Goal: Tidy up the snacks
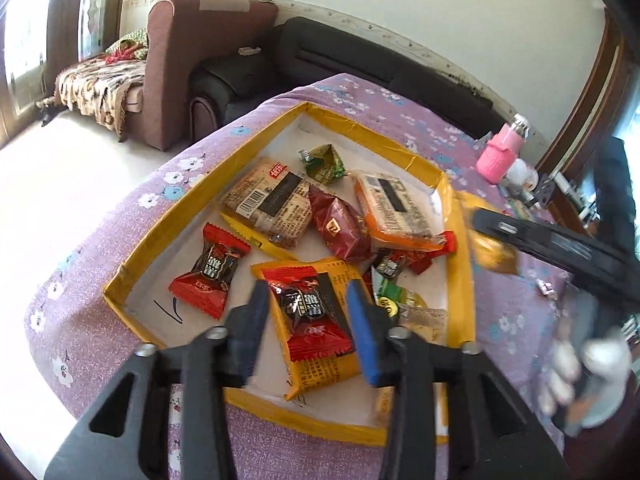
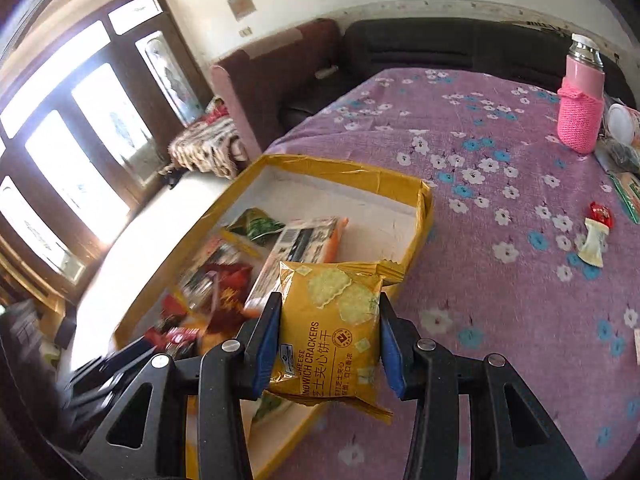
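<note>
A shallow yellow-rimmed box point(image 1: 460, 264) sits on the purple flowered tablecloth and holds several wrapped snacks. My left gripper point(image 1: 308, 320) is open and empty, hovering above a red candy point(image 1: 308, 312) that lies on a yellow packet point(image 1: 336, 364) at the box's near edge. My right gripper point(image 2: 328, 344) is shut on a yellow cheese sandwich cracker packet point(image 2: 332, 332), held above the box's right wall point(image 2: 424, 216). The right gripper and its packet point(image 1: 494, 254) also show blurred at the right of the left wrist view.
A pink-sleeved bottle point(image 2: 580, 108) stands at the far right of the table. A small red candy point(image 2: 600, 212) and a pale wrapper point(image 2: 594, 244) lie loose on the cloth. Sofas point(image 1: 208, 64) stand behind the table.
</note>
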`<act>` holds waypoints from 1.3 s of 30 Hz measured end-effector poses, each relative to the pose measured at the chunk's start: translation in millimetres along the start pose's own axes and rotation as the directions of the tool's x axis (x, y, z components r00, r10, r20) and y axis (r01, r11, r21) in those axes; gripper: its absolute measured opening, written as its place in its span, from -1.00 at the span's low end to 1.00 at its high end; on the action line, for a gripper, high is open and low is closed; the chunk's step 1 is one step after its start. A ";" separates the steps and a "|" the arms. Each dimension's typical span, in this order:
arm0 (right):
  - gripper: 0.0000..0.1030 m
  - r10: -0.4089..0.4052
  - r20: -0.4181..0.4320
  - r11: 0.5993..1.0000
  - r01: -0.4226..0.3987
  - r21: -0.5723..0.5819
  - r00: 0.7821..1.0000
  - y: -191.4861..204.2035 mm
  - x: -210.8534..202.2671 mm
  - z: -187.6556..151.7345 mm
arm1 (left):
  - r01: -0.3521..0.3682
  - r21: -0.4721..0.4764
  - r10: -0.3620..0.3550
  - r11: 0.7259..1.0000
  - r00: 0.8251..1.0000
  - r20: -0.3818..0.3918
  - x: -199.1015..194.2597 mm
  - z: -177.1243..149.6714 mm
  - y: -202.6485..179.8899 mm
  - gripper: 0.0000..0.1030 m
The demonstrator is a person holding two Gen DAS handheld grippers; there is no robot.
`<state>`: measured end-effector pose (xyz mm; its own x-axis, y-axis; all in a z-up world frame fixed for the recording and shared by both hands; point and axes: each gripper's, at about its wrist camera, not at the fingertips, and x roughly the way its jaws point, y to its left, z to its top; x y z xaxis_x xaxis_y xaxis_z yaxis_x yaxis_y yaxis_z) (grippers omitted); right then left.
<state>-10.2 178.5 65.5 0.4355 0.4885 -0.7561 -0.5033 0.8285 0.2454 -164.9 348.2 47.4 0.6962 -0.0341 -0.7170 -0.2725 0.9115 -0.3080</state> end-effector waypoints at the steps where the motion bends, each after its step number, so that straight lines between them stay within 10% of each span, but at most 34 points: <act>1: -0.13 -0.008 -0.012 1.000 0.008 0.013 1.000 -1.2 9.2 6.2 | 0.013 -0.003 -0.013 1.000 1.000 0.008 -3.5 0.0 1.3 -0.11; 15: 0.01 -0.003 0.000 0.989 0.003 0.151 1.000 -30.3 47.2 43.2 | 0.083 -0.026 -0.082 0.996 0.995 0.048 -20.3 4.6 10.9 0.19; 23: 0.13 0.012 0.054 0.990 -0.019 0.143 0.998 -50.1 -16.1 -0.8 | -0.041 0.059 0.036 0.997 0.996 0.080 -33.7 0.1 -30.8 0.57; 39: 0.26 -0.049 0.130 0.996 0.039 0.080 0.990 -94.1 -91.7 -81.6 | -0.094 0.280 0.075 0.955 0.994 0.080 -44.0 -29.7 -125.2 0.57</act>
<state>-63.7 33.4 62.3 0.5530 0.4784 -0.6822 -0.4247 0.8662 0.2631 -181.1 223.4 98.9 0.7246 0.0670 -0.6859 -0.1402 0.9888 -0.0516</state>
